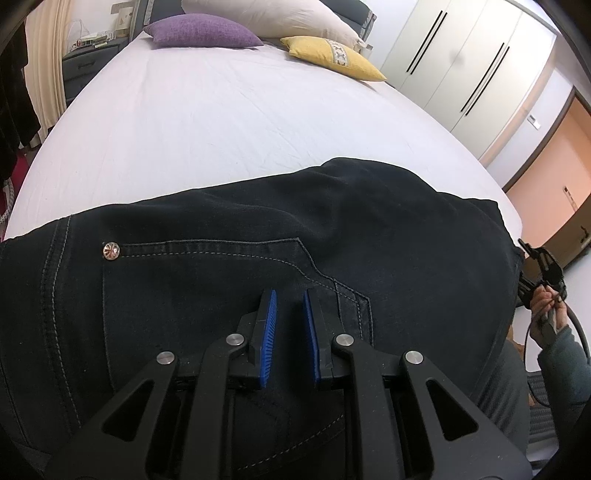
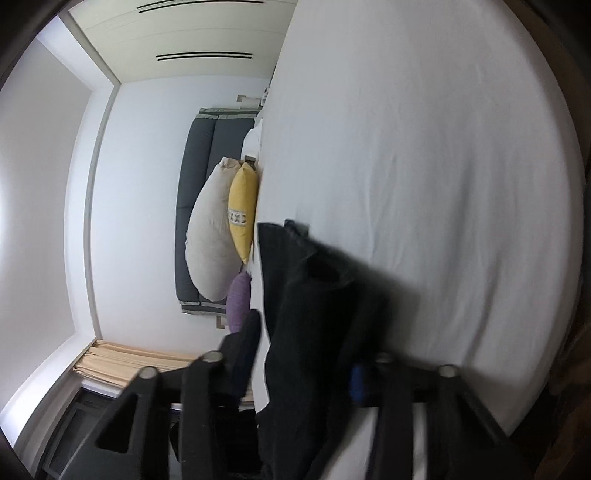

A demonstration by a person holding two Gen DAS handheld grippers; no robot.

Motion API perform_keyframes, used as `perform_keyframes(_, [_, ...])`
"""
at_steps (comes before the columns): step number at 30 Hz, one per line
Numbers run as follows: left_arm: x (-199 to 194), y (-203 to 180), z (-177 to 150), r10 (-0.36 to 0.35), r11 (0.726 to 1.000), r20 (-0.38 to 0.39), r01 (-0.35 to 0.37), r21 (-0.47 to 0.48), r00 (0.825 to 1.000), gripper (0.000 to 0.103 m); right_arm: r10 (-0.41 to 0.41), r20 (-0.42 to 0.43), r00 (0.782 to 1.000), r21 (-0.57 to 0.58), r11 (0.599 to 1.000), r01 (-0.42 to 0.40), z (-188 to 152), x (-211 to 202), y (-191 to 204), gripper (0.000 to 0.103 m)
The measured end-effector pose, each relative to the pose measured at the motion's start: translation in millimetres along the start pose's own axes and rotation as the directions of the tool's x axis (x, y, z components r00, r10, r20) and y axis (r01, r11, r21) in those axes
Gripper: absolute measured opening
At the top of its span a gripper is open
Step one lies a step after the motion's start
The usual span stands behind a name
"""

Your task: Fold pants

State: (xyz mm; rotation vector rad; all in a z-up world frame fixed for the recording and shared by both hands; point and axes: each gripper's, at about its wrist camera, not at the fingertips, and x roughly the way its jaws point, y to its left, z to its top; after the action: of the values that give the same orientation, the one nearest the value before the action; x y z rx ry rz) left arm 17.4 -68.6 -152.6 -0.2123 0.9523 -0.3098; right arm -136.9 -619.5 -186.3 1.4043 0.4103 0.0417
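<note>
Dark denim pants (image 1: 258,240) lie across the near part of the bed, back pocket and a metal rivet (image 1: 111,251) showing. My left gripper (image 1: 290,295) hovers just above the pocket, its blue pads (image 1: 270,325) a little apart, with nothing between them. My right gripper (image 1: 541,273) shows at the pants' right edge in the left wrist view. In the right wrist view, rolled sideways and blurred, the right gripper (image 2: 306,354) has pants fabric (image 2: 314,295) between its fingers, which hides the fingertips; the cloth is lifted off the sheet.
The bed (image 1: 240,118) has a white sheet. A purple cushion (image 1: 201,31), a yellow cushion (image 1: 332,55) and a beige pillow (image 1: 269,16) sit at the headboard. White wardrobe doors (image 1: 461,62) stand to the right. A nightstand (image 1: 88,62) is far left.
</note>
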Motion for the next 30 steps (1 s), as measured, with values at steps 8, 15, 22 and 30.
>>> perform_keyframes(8, [-15.1,-30.0,27.9,-0.053,0.999,0.024,0.054,-0.011,0.998,0.015,-0.084,-0.002,0.996,-0.074,0.994,0.084,5.9,13.1,15.3,0.012])
perform_keyframes(15, [47.6,-102.7,43.4,-0.234,0.971,-0.087,0.237,0.022,0.968,0.015,-0.179,0.045,0.983,-0.158,0.97,0.184,-3.8,14.6,26.4,0.009])
perform_keyframes(22, [81.6,-80.1,29.7,-0.31,0.949,-0.119,0.298,-0.104,0.943,0.014,-0.283,0.085,0.955,-0.257,0.92,0.295,-9.4,22.1,46.9,0.009])
perform_keyframes(30, [84.5,-67.2,24.3,-0.338,0.937,-0.107,0.324,-0.132,0.935,0.014,-0.375,0.143,0.916,-0.49,0.777,0.395,-54.6,36.8,111.3,0.009])
